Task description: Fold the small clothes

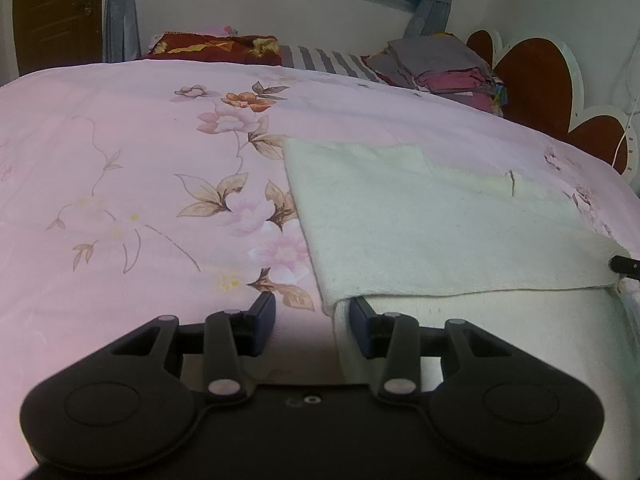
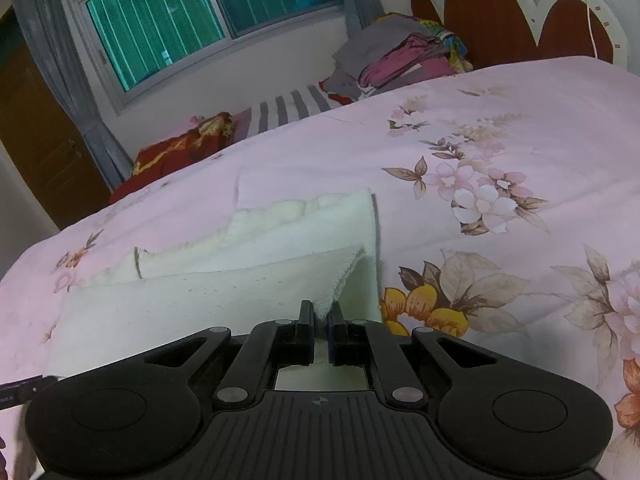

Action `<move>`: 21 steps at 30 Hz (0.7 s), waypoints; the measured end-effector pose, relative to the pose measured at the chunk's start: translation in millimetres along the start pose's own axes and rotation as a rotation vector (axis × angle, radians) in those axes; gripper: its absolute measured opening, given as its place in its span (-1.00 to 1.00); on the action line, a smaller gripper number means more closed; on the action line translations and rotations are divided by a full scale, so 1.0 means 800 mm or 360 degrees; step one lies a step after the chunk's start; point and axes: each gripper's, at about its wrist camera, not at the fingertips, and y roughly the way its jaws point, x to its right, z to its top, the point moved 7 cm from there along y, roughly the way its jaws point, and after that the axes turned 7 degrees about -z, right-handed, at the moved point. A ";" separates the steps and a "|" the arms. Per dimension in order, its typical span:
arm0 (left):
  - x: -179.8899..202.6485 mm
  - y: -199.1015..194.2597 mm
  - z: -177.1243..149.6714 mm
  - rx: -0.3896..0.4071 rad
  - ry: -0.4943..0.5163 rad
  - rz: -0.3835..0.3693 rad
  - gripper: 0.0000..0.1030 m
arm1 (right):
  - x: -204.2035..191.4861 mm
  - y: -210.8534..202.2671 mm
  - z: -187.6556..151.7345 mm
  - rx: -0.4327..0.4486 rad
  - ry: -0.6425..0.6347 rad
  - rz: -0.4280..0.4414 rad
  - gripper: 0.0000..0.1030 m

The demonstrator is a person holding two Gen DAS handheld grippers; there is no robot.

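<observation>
A: Where is the cloth?

B: A cream-white cloth [image 1: 432, 224] lies on the pink flowered bedspread [image 1: 120, 152], towards the near edge of the bed. It looks like a small fleecy garment, though I cannot tell which kind. In the left wrist view it lies to the right of the printed flower stem, with its top layer folded over a lower one.

A: What is the right gripper [image 2: 320, 314] doing?

B: Its two fingers are pinched together on a corner of the cloth's upper layer. That corner is raised off the layer below, so the fabric rises in a tent shape from the bed to the fingertips. In the left wrist view, its dark tip shows at the right edge of the cloth.

A: And the left gripper [image 1: 313, 308]?

B: Its jaws stand partly apart. The left finger [image 1: 262, 312] is over bare bedspread, just beside the cloth. The right finger [image 1: 362, 320] is at the cloth's near left corner, tucked under the edge of the folded-over layer. The pads are not pressing on the fabric; the gap between them shows mostly pink sheet and the cloth's side edge.

A: Anything else on the bed?

B: A heap of grey and pink clothes [image 2: 400, 56] sits at the far side, near the red and white headboard [image 2: 520, 20]. A red patterned pillow [image 1: 216, 46] and a striped sheet [image 1: 324, 60] lie under the window [image 2: 192, 20], well apart from the cloth.
</observation>
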 end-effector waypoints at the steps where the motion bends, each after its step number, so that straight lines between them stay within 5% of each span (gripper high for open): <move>1: 0.000 0.000 0.000 -0.0006 0.0008 0.0003 -0.22 | 0.001 0.002 -0.001 -0.0009 -0.0003 -0.0005 -0.90; 7: 0.001 0.001 0.001 -0.0025 0.0038 0.0006 -0.18 | 0.008 0.025 -0.012 -0.0075 -0.0016 -0.0047 -0.90; 9: 0.001 -0.010 0.004 -0.0001 -0.0003 -0.0009 0.07 | 0.010 0.021 -0.012 -0.0077 -0.0018 -0.0058 -0.88; 11: 0.009 -0.037 0.015 0.0174 0.0012 -0.0028 0.28 | 0.015 0.003 -0.005 -0.0004 0.0010 -0.0129 -0.22; 12: 0.019 -0.042 0.020 0.0208 0.0042 -0.0030 0.29 | 0.017 -0.010 0.001 0.0072 0.0006 -0.0164 -0.14; 14: 0.046 -0.033 0.028 0.0198 0.0105 -0.0083 0.29 | 0.007 -0.024 0.009 0.0153 -0.0036 -0.0134 -0.14; 21: 0.090 0.036 0.019 0.0063 0.0241 -0.0115 0.20 | -0.089 0.017 -0.021 -0.0004 -0.0346 0.0122 -0.38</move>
